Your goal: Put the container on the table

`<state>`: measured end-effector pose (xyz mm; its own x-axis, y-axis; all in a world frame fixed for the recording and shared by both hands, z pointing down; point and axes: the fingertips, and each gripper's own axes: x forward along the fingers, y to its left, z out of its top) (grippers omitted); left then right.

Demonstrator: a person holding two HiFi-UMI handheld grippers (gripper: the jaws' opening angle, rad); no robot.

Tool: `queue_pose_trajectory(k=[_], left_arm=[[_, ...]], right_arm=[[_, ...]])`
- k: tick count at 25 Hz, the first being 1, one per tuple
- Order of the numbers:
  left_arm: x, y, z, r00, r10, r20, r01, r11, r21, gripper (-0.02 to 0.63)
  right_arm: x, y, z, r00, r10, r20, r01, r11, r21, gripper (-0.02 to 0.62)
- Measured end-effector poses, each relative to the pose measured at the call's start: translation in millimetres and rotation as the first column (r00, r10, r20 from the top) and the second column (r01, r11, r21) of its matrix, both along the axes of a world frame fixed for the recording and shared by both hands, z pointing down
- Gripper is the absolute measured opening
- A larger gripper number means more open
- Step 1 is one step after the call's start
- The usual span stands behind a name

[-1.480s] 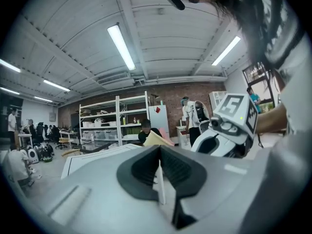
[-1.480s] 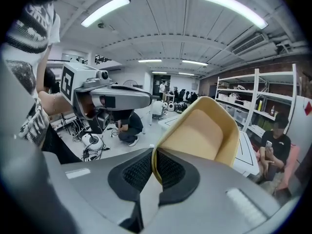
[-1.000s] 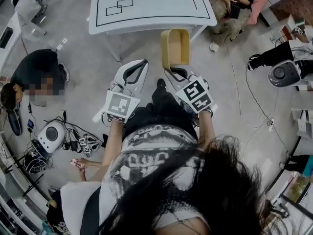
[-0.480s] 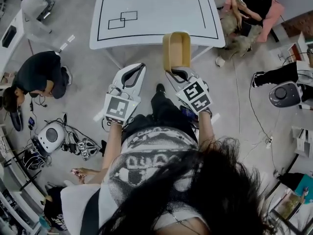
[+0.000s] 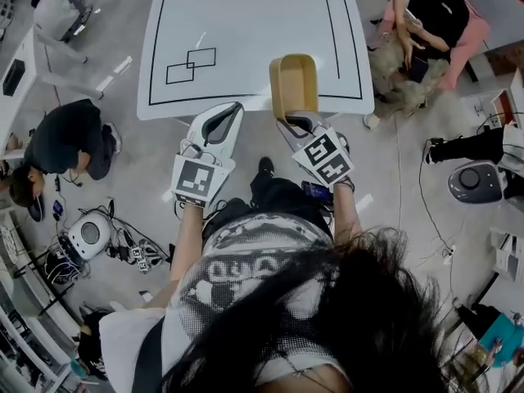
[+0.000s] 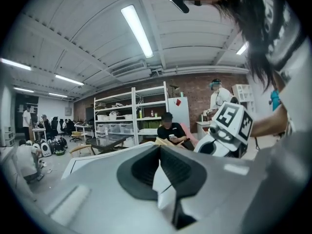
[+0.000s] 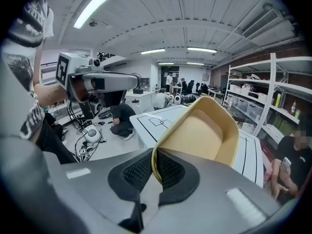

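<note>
Right gripper (image 7: 153,167) pinched the rim of tan container (image 5: 295,84) at white table (image 5: 246,23) edge, left gripper (image 6: 158,155) jaws pressed together, empty; shelving (image 7: 253,99) showed only in gripper views.

Your right gripper (image 5: 293,119) clamps the near rim of the tan container (image 5: 295,84), which sits in view across the near edge of the white table (image 5: 246,23). Your left gripper (image 5: 230,113) is just beside it, fingertips together, at that same edge. A person in black (image 5: 70,137) crouches on the floor at left; another person (image 5: 434,15) sits beyond the table's right corner.
</note>
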<state>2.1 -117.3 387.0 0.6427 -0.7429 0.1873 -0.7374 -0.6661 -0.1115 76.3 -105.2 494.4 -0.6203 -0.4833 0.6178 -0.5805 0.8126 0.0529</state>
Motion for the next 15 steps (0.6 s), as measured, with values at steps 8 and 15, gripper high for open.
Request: queue_pose_trajectory(k=[8, 15], left_arm=[[15.9, -52.1, 6.4, 0.997, -0.064, 0.034, 0.064, 0.998, -0.015, 0.000], [22.0, -69.0, 5.6, 0.993, -0.099, 0.056, 0.100, 0.995, -0.017, 0.000]], right_arm=[[23.1, -60.3, 10.0, 0.999, -0.040, 0.020, 0.041, 0.999, -0.013, 0.020], [32.9, -79.9, 21.3, 0.998, -0.058, 0.029, 0.059, 0.998, -0.027, 0.020]])
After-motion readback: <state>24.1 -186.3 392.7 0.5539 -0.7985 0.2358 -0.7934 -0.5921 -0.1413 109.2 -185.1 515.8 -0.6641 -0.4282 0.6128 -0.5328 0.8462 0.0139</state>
